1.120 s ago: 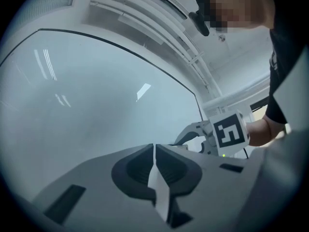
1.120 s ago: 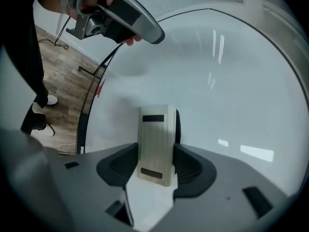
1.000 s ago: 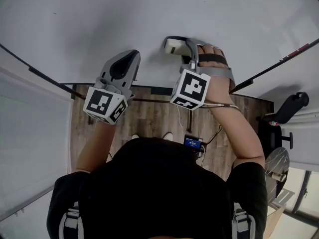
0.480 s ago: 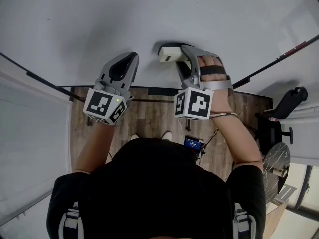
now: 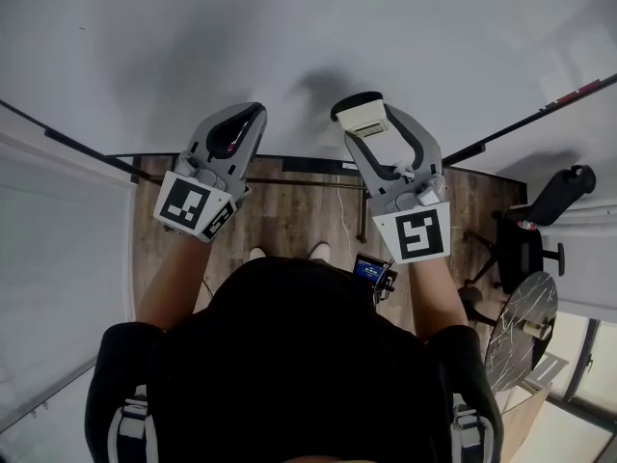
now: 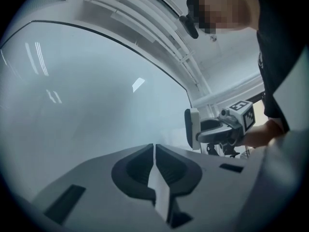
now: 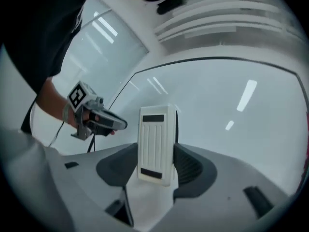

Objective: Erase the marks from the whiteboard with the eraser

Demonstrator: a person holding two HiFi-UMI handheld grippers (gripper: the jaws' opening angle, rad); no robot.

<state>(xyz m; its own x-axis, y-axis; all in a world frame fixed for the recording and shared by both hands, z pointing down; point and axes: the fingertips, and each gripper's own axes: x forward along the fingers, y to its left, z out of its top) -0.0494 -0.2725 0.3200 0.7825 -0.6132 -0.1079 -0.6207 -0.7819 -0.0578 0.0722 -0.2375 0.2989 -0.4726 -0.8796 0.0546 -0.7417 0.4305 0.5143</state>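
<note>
The whiteboard fills the upper head view and shows no marks that I can make out. My right gripper is shut on the white ribbed eraser, held near the board's lower edge; from the right gripper view the eraser stands upright between the jaws in front of the board. My left gripper is shut and holds nothing, close to the board, left of the eraser. In the left gripper view the jaws meet and the eraser shows to the right.
A black frame strip runs along the board's lower left edge, another strip at the right. Below is wooden floor, a black office chair at the right and a small device with a lit screen.
The right gripper has turned and drawn down and right with the eraser, lifting it off the board. The left gripper has barely moved.
</note>
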